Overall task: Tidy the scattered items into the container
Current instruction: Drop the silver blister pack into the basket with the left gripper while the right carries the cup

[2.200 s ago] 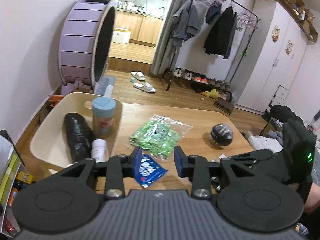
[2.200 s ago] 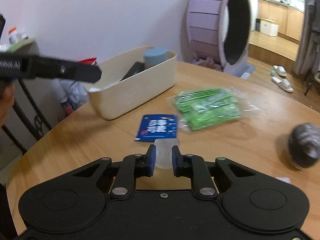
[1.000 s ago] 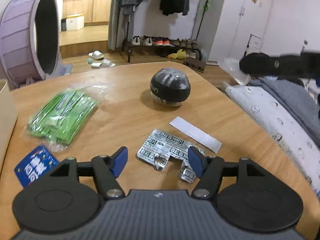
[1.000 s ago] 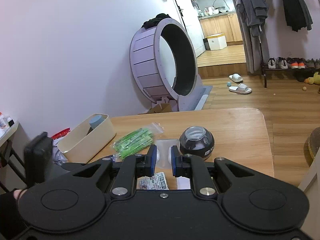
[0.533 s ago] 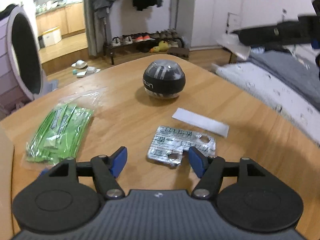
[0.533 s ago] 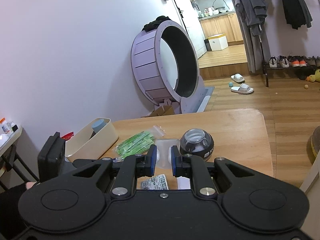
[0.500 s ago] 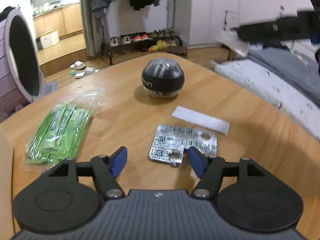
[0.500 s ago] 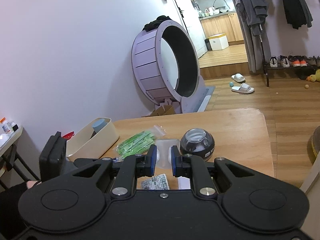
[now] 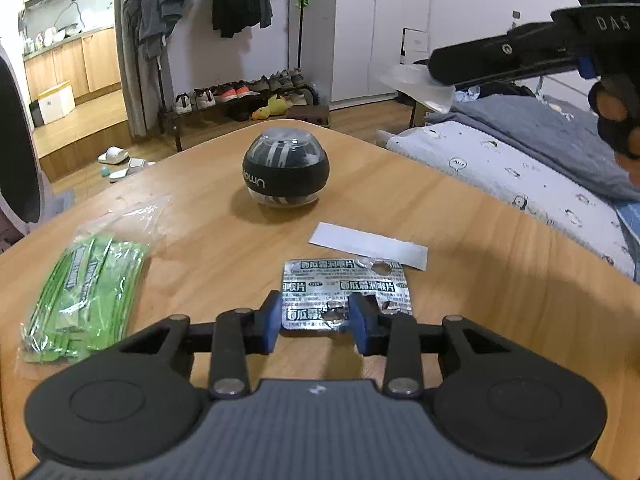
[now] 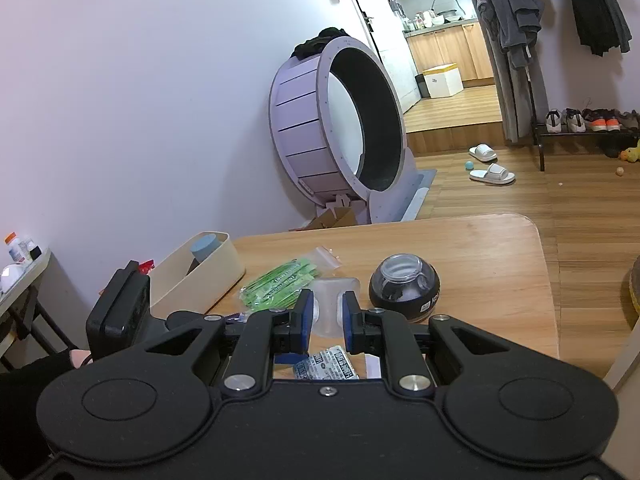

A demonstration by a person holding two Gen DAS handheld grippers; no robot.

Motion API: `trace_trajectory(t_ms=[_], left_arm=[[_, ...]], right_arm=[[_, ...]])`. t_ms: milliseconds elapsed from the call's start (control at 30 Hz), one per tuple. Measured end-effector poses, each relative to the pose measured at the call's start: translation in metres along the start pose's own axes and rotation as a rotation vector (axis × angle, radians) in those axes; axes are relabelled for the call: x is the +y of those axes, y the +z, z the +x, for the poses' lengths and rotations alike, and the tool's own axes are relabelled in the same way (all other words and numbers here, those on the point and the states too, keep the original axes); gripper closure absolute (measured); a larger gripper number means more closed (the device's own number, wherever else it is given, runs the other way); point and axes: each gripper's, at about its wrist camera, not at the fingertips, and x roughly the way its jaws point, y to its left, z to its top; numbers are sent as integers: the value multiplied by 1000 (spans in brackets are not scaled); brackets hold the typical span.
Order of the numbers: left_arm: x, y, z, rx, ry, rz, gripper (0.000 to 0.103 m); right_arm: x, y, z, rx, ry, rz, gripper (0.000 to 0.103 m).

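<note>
Silver blister pack [image 9: 344, 288], one gyro ball [image 9: 285, 173]

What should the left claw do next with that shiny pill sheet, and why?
Probably squeeze shut a little more, then lift. The left claw has its blue pads on either side of the pill sheet, which lies flat on the table; whether they grip it yet is unclear. The right claw already holds a clear plastic piece, so it looks busy.
</note>
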Motion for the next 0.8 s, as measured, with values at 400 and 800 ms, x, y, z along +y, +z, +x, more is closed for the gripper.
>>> trace_trajectory(t_ms=[400,800], left_arm=[[12,-6,-35,-81,38,-137,68],[26,-13,-116,-160,306,-287,68]], right_arm=[[-3,1,-2,-1,14,5,87],[28,2,13,10,76,-18,87]])
